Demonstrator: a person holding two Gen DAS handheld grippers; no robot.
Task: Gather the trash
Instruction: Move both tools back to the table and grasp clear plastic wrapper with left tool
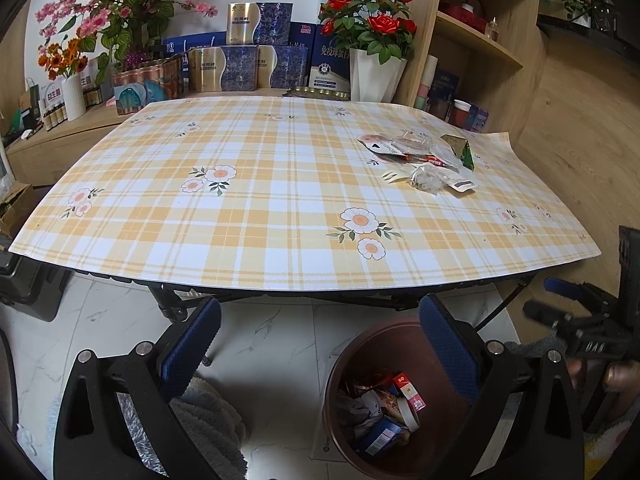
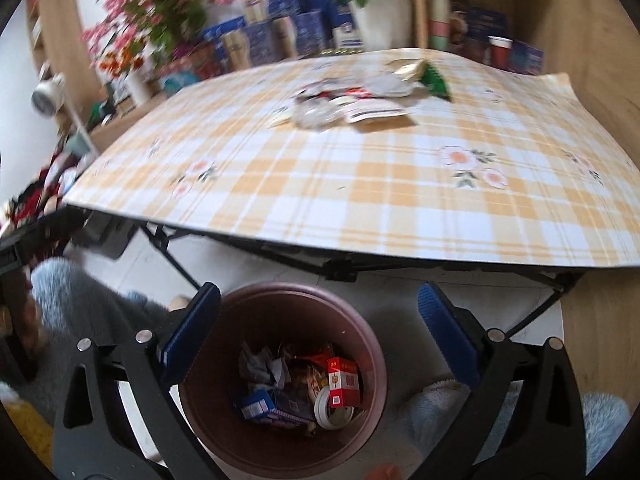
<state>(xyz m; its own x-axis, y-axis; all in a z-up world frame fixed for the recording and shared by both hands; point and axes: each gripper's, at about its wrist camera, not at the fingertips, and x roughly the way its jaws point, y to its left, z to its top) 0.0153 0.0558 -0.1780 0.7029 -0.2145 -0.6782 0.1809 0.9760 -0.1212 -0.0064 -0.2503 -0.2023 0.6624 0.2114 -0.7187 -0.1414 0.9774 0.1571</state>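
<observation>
Still on the bench [image 1: 248,208], toward its far right corner, lies the heap of trash [image 1: 424,162]: crinkled clear wrappers, a flat printed sachet, a small white plastic fork and a green-and-gold folded packet, all touching or overlapping. By the look of it everything there is light and limp, and the clear film is probably slippery and springy. I would judge the best hold to be a bunched fold of wrapper or the edge of the sachet rather than the flat of it, since a flat sheet lying on a smooth cloth gives a pad nothing to bite. The fork is stiff but thin, so it wants pinching across its handle.

The right claw [image 2: 320,344] hangs over the brown bin [image 2: 372,360] on the floor, jaws spread wide with nothing between them (the bin already holds boxes, crumpled paper and a roll of tape). The left claw [image 1: 320,352] is likewise wide and empty, just short of the bench's near edge.
</observation>
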